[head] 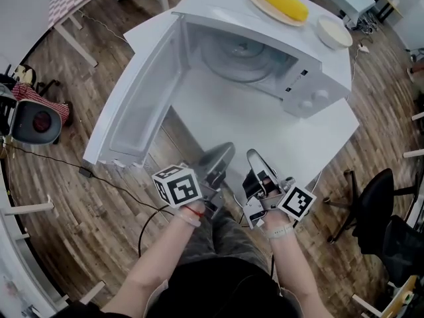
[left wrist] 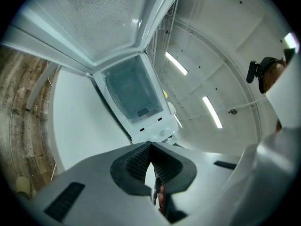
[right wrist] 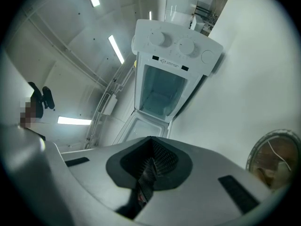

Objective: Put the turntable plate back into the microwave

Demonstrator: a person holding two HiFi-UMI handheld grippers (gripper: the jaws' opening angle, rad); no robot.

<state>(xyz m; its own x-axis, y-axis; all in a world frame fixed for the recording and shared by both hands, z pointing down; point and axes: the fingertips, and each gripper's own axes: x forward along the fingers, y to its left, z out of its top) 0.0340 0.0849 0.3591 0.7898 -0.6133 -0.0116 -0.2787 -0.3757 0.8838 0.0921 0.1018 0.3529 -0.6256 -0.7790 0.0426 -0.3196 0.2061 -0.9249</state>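
Observation:
A white microwave (head: pixel 291 78) stands on a white table (head: pixel 265 131) with its door (head: pixel 142 98) swung wide open to the left. A round glass turntable plate (head: pixel 242 55) lies inside the cavity. Both grippers hang near the table's front edge, well short of the microwave. My left gripper (head: pixel 222 154) is shut with nothing between its pads. The right gripper (head: pixel 255 158) beside it is also shut and empty. The left gripper view looks over the closed tips (left wrist: pixel 150 145) at the microwave (left wrist: pixel 136 98). The right gripper view shows the same microwave (right wrist: pixel 164 79) past its closed tips (right wrist: pixel 150 139).
On top of the microwave sit a plate with a yellow corn cob (head: pixel 281 0) and a white bowl (head: pixel 333 32). A black office chair (head: pixel 381 204) stands right of the table. A cable (head: pixel 86 172) runs over the wooden floor at left.

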